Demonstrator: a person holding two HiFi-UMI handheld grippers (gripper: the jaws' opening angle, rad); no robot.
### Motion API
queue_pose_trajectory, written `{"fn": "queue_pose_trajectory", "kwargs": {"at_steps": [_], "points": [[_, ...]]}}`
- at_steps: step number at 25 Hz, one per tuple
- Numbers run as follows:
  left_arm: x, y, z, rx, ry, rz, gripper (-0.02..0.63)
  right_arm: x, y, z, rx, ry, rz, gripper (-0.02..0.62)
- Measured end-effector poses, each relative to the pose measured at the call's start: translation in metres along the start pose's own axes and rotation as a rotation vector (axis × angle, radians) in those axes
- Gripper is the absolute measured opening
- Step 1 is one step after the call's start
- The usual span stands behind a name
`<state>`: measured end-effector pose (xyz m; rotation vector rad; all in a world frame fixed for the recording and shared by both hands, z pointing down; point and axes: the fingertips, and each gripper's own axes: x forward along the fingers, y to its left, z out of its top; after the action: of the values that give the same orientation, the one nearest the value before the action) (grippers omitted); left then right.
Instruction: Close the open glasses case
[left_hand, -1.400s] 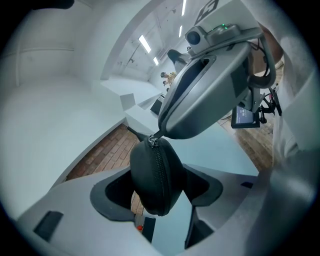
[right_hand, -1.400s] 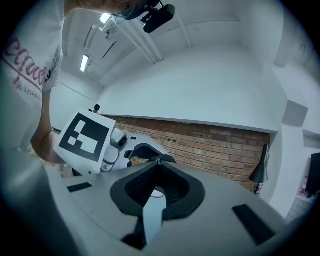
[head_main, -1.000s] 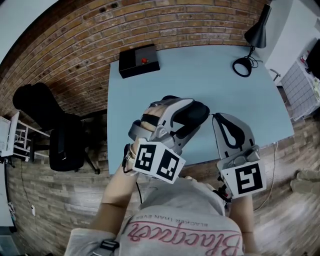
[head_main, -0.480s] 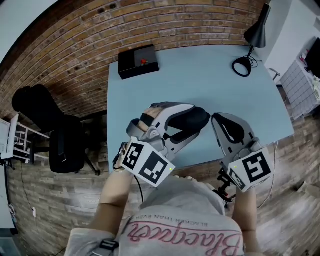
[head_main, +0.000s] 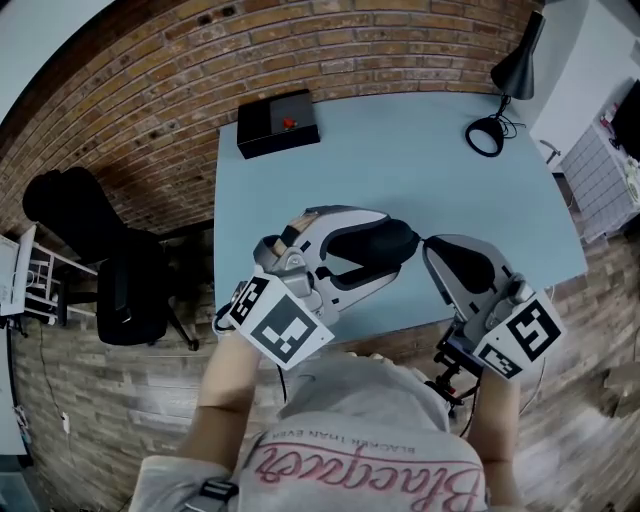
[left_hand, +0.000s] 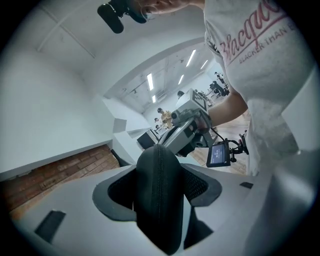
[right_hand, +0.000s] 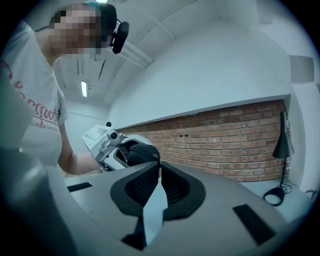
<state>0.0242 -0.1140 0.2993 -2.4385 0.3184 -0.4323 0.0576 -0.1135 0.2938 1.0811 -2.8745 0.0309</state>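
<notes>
Head view: the left gripper is clamped across the black glasses case, held above the near edge of the table. The case is judged a light, semi-rigid zip shell. Grip it across its broad faces, clear of the zip seam. At its right end, the right gripper has its jaws together. A pinch on the zip pull cannot be confirmed.

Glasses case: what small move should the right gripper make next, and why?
Probably draw the right gripper along the zip of the glasses case. The left gripper clamps the case, and the right jaws are pinched together at its edge, as if gripping the zip there.
</notes>
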Motion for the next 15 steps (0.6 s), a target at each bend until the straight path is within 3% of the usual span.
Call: {"fn": "queue_pose_trajectory", "kwargs": {"at_steps": [3,7,15], "points": [[-0.002,-0.003,0.003,0.008,-0.028,-0.025,0.27,0.0,0.011,0.003,0.038,-0.028,0.097,0.031],[-0.004,-0.008,0.005,0.011,-0.049,-0.067,0.27,-0.001,0.014,0.001,0.009,-0.015,0.134,0.031],[-0.003,-0.008,0.009,-0.045,-0.081,-0.097,0.268,0.01,0.004,-0.016,-0.133,0.112,0.034,0.02]]}}
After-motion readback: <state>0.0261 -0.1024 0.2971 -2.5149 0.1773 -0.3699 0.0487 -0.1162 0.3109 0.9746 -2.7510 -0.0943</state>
